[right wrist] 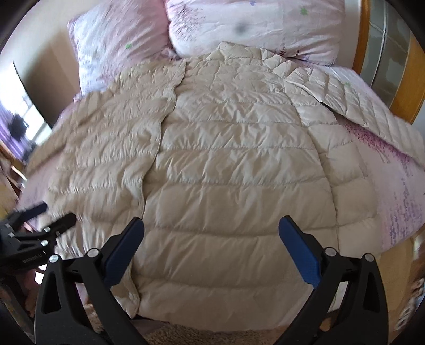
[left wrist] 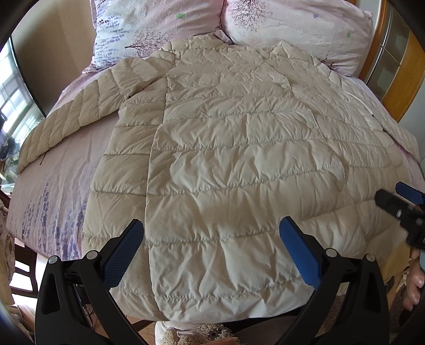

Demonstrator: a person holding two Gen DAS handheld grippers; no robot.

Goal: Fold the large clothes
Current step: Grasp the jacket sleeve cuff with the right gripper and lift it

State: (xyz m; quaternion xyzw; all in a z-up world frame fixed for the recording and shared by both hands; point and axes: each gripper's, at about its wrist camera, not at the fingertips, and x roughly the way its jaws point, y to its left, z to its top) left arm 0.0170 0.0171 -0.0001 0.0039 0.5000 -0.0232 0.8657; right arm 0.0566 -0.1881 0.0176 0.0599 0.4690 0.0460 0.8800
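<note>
Both grippers, left (left wrist: 211, 232) and right (right wrist: 211, 232), jaws wide open and empty over near hem, cream coat (left wrist: 225, 159) flat on bed (left wrist: 53, 185), pillows (left wrist: 292, 24) far.

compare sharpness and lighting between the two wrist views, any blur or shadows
Left wrist view: sharp, quilting on the down coat crisp, a soft shadow across its hem between the left gripper fingers. Right wrist view: motion-blurred, worst on the pillows and at the left edge, where the window is blown out. Both bulge from fisheye distortion.
</note>
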